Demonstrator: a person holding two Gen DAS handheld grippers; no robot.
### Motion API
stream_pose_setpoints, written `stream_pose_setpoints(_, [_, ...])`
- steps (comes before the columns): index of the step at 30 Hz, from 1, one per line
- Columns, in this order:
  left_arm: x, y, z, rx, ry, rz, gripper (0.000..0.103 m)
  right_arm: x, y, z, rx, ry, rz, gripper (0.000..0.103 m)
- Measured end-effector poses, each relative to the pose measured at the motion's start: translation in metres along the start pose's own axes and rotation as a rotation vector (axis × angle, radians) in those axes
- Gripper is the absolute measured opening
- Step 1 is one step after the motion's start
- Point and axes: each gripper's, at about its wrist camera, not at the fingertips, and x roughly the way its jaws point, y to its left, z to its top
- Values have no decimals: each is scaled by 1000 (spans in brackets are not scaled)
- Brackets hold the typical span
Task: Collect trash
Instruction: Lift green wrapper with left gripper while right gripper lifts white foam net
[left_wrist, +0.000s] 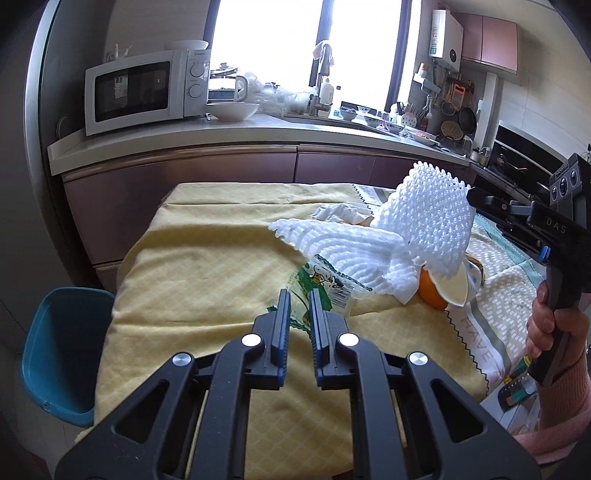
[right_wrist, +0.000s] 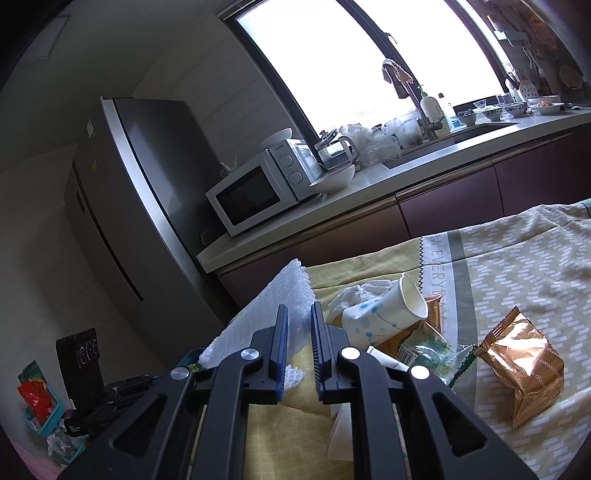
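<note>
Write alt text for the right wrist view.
The right claw grips white foam netting above a cloth-covered table. Beyond it lie a tipped paper cup and a gold snack bag.

Bare yellow tablecloth lies open leftward; foam netting and paper cup crowd the right.

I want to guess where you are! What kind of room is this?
It looks like a home kitchen. There is a microwave on the counter, a tall fridge next to it, and a sink tap by the window.
</note>
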Motion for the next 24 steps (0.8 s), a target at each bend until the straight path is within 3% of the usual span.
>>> stream_pose_setpoints(14, [-47,49,-17,-49,-60,74,11,11,25,6,-41,-7,45,11])
stream_pose_setpoints(24, [-73,84,-27,-126,-82,143,11,43,59,-3,-68,62,134,11])
